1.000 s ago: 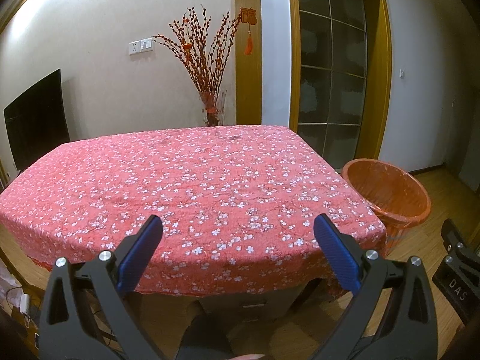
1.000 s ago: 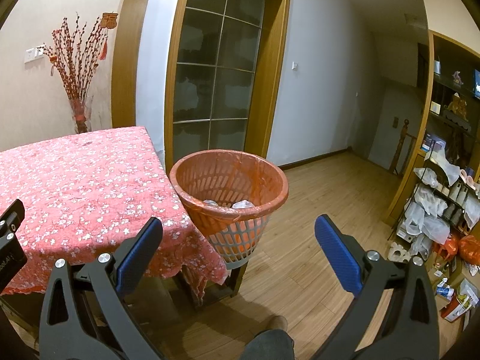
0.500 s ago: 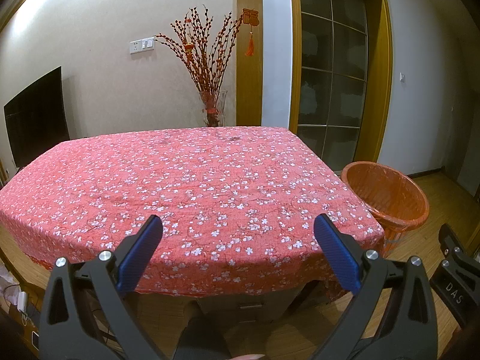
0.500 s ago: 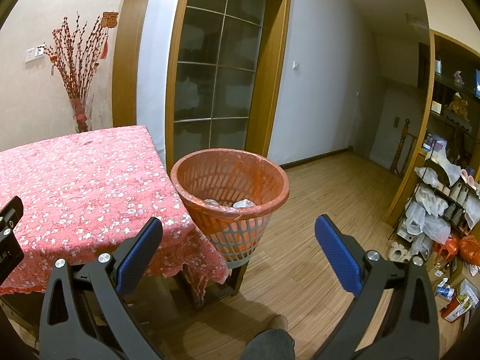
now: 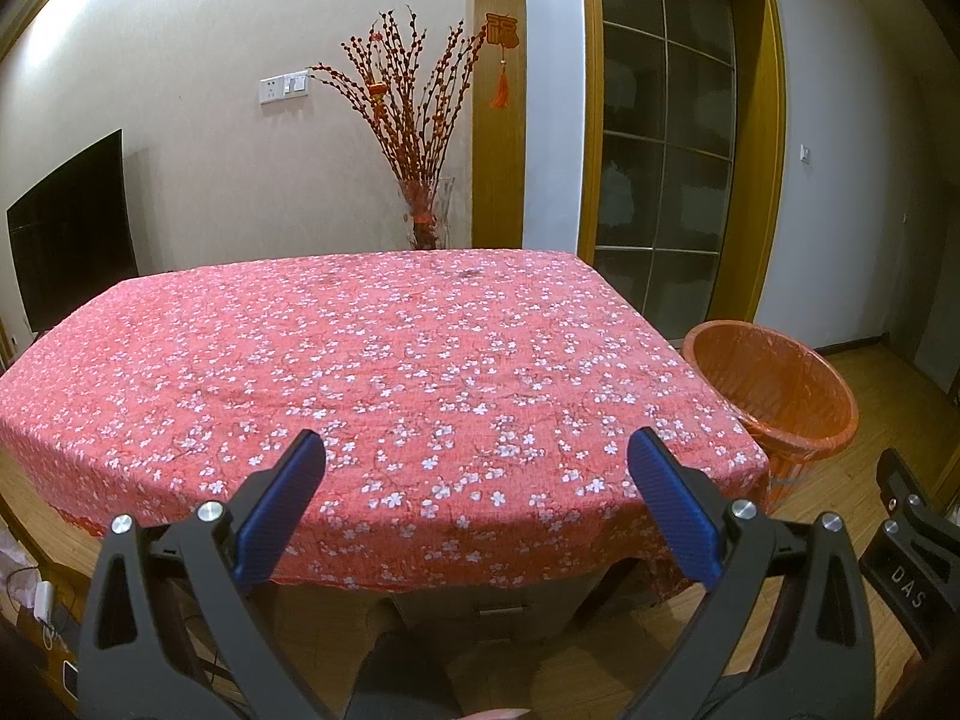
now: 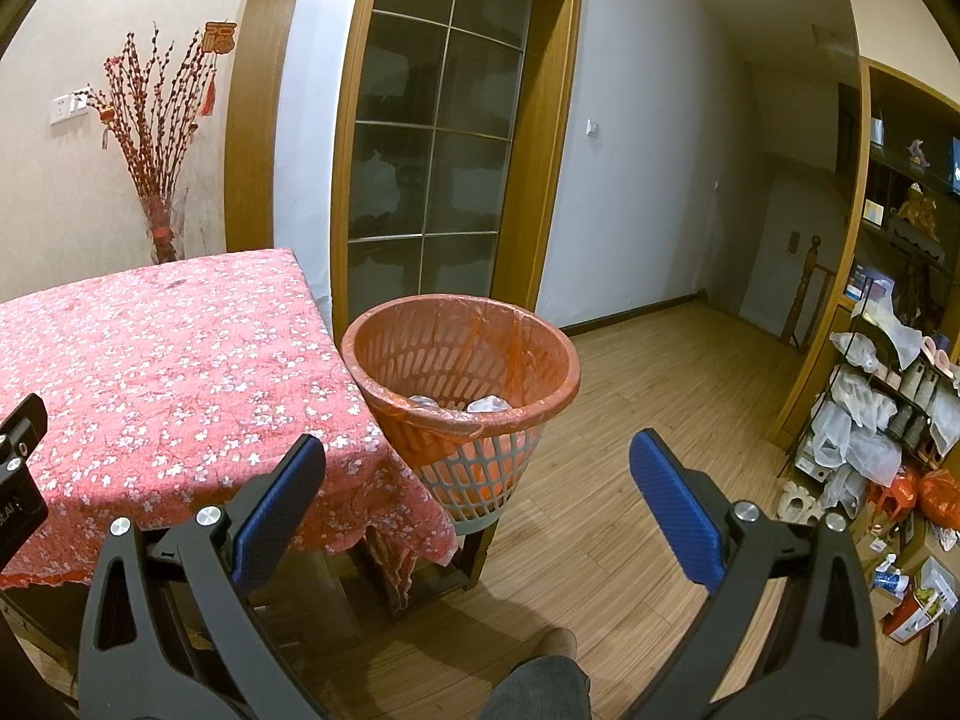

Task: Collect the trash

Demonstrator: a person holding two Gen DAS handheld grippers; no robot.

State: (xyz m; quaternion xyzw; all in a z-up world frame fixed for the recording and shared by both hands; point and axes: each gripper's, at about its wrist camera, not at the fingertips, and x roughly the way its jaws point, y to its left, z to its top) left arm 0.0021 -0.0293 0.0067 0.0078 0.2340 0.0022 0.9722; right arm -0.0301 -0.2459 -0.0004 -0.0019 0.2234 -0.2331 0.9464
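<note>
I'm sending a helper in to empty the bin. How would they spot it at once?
Find the table under the red flowered cloth; the wastebasket stands on the wooden floor at its corner nearest the glass door. It is the only slotted round basket, lined with an orange bag.

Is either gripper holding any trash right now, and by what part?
Nothing is held. The left gripper and right gripper are both open with nothing between their fingers.

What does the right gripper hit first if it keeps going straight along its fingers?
Probably the orange-lined trash basket: it sits just ahead between the open right gripper fingers, beside the table corner. Depth is unclear; a low path might meet floor first.
</note>
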